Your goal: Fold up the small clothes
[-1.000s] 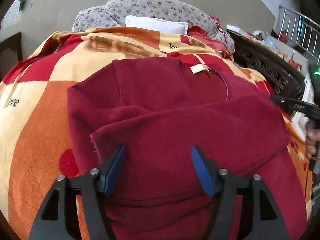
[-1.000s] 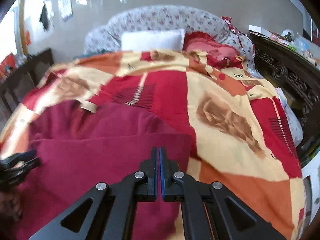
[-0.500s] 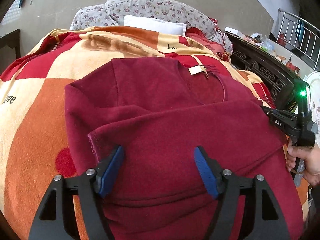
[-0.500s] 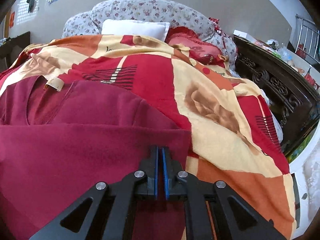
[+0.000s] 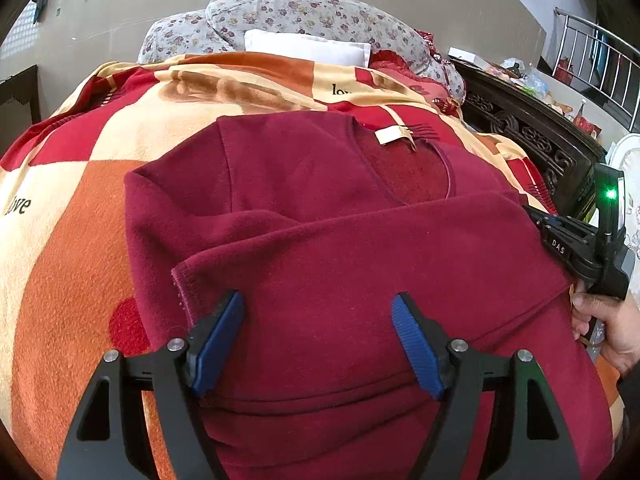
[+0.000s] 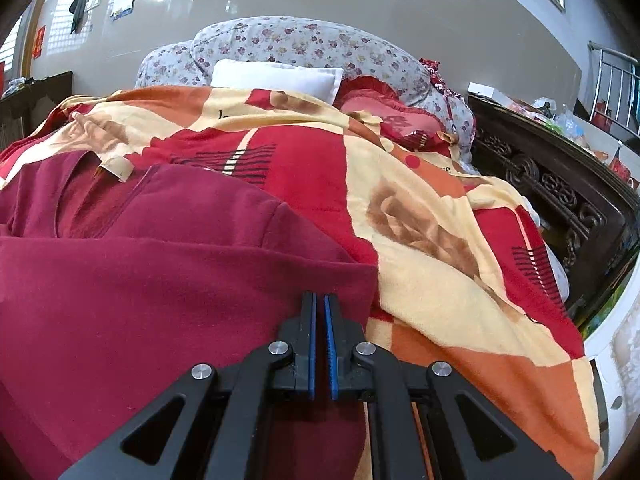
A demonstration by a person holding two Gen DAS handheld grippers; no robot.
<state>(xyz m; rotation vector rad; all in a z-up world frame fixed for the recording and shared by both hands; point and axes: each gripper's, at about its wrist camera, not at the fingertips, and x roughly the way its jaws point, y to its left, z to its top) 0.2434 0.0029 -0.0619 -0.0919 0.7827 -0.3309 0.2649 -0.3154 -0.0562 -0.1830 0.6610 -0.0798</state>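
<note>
A dark red sweater (image 5: 340,208) lies on the bed, collar and white label (image 5: 390,136) at the far end. Its sleeve (image 5: 360,264) is folded across the body from right to left. My left gripper (image 5: 318,320) is open just above the sleeve near its cuff, holding nothing. The sweater also shows in the right wrist view (image 6: 160,260). My right gripper (image 6: 319,312) has its jaws almost together, a thin gap between the blue pads, at the sweater's right folded edge; I cannot see cloth between them. It also shows in the left wrist view (image 5: 568,240), held by a hand.
The bed carries a red, orange and cream blanket (image 6: 420,216). A white pillow (image 6: 276,80) and a floral bolster (image 6: 304,48) lie at the head. A dark carved wooden frame (image 6: 560,188) runs along the right side, with clutter behind it.
The right gripper has moved forward to the sweater's right edge and its pads have parted slightly. The left gripper stays open over the sleeve.
</note>
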